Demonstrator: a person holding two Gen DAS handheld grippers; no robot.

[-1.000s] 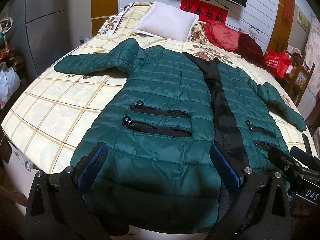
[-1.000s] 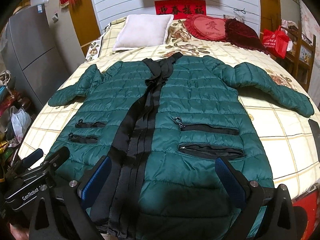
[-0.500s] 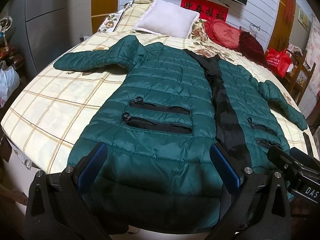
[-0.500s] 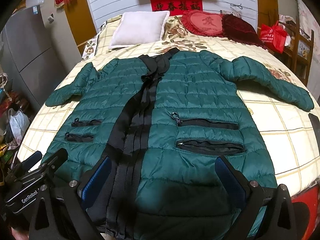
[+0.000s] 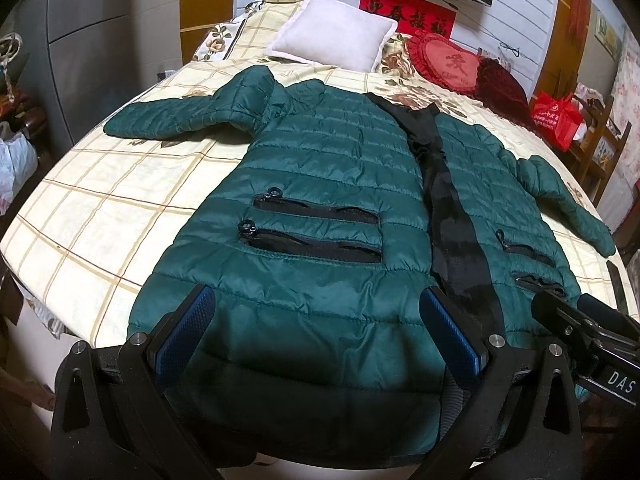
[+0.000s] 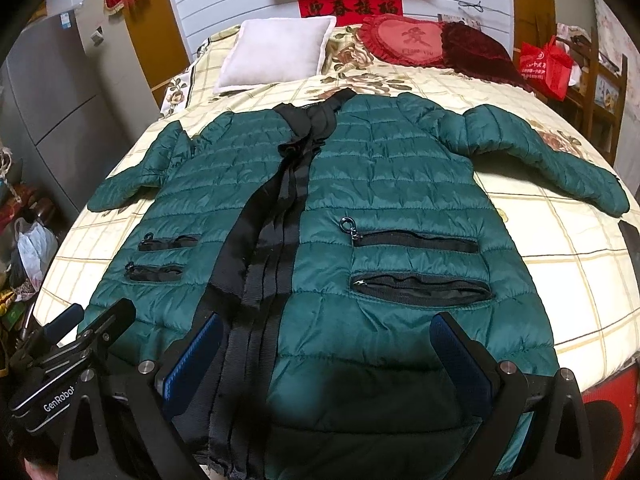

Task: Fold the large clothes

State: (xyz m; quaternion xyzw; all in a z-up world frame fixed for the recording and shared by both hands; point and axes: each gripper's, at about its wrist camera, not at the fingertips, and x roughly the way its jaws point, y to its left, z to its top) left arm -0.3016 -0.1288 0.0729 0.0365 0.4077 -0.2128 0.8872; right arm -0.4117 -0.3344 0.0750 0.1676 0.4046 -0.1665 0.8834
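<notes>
1. Surface: bed with a cream checked bedspread (image 5: 92, 216), tan grid lines and floral print toward the far end; it fills the space ahead of both my grippers.
2. Room: white panelled wall, a red banner with dark characters (image 6: 350, 3) straight ahead and high, a dark screen above it, grey cabinet doors (image 5: 80, 40) far left of my left gripper.
3. Far end of bed: pale square plush pillow (image 6: 276, 52), red frilled heart-shaped cushion (image 6: 404, 40), dark maroon velvet cushion (image 6: 480, 52) beside it; red shopping bag (image 6: 546, 66) far right.
4. Task item: dark green quilted puffer coat (image 5: 320, 184) lies flat, front up, sleeves spread to both sides, black ribbed placket (image 6: 276, 248) down the middle, black zip pockets on each half. Shiny, puffy stitched bands.
5. My left gripper (image 5: 320, 336) is spread wide, blue ridged pads over the coat's hem, left of the placket; nothing pinched.
6. My right gripper (image 6: 326, 360) is also spread wide, over the hem right of centre, left pad just by the placket; nothing pinched.
7. Each gripper's black body shows at the other view's edge.
</notes>
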